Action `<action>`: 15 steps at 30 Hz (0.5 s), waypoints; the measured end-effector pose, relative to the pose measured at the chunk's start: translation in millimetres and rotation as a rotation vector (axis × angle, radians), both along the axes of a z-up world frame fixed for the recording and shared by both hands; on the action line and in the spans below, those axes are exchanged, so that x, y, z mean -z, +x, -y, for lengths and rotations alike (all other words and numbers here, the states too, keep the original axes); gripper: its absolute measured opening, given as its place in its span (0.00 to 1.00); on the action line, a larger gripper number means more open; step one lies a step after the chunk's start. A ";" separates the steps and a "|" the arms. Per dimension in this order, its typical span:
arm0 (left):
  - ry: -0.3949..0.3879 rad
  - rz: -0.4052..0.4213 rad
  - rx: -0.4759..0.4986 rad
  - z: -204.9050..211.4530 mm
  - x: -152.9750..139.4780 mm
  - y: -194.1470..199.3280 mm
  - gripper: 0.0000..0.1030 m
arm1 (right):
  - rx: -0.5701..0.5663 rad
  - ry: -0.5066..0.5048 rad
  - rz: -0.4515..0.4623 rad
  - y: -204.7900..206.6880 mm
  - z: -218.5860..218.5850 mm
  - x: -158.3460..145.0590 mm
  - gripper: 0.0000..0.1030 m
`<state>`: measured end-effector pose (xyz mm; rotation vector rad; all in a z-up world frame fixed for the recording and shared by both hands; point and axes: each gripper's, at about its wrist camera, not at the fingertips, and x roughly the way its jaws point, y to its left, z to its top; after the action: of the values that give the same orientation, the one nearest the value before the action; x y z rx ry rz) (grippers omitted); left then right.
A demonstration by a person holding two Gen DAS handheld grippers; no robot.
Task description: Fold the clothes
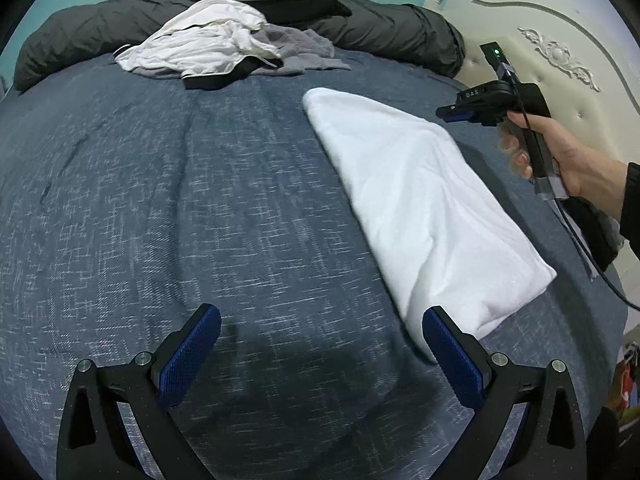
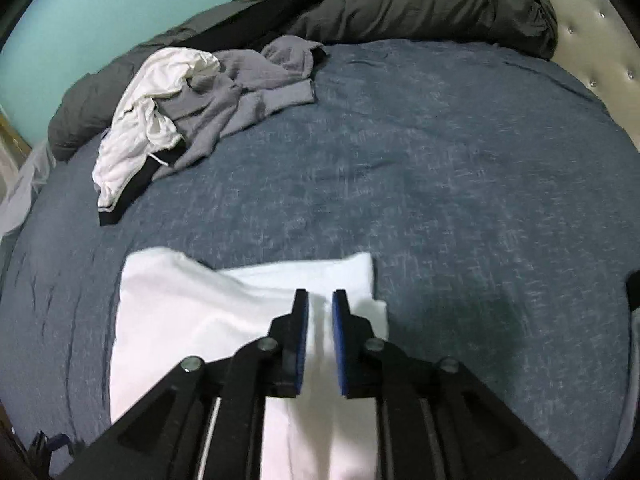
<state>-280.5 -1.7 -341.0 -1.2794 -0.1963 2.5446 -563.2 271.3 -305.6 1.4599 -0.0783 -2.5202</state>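
Observation:
A folded white garment (image 1: 420,208) (image 2: 192,320) lies flat on the blue bedspread (image 1: 160,200) (image 2: 460,180). My left gripper (image 1: 323,314) is wide open low over the bedspread with nothing between its fingers. Its right finger (image 1: 448,344) is at the near end of the folded garment. My right gripper (image 2: 321,295) hovers over the garment's far end. Its pads stand a narrow gap apart, and only the cloth below shows through the gap. In the left wrist view the right gripper (image 1: 442,113) is held by a hand (image 1: 576,160) clear above the bed, beside the garment.
A heap of unfolded clothes, white (image 1: 208,44) (image 2: 152,112) and grey (image 1: 300,48) (image 2: 248,88), lies at the far side of the bed. Behind it runs a rolled dark duvet (image 1: 380,24) (image 2: 420,0). A cream padded headboard (image 1: 560,52) bounds the right side.

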 end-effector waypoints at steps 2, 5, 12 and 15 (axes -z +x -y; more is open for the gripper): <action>-0.002 -0.008 0.008 -4.4 -2.1 -2.2 1.00 | 0.006 -0.022 0.015 5.1 -2.6 -0.8 0.13; -0.005 -0.016 0.012 -9.3 -3.7 -6.8 1.00 | -0.010 -0.053 0.033 24.3 0.3 0.4 0.13; -0.065 0.014 0.061 -33.7 11.2 -20.3 1.00 | -0.076 -0.021 0.089 84.3 7.3 18.6 0.13; -0.128 0.021 0.082 -41.0 18.5 -16.4 1.00 | -0.067 -0.006 0.094 106.5 -1.1 23.0 0.13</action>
<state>-296.9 39.4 -359.5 -1.3313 0.0147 2.5097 -456.7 272.3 -328.7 1.5513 -0.0518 -2.3961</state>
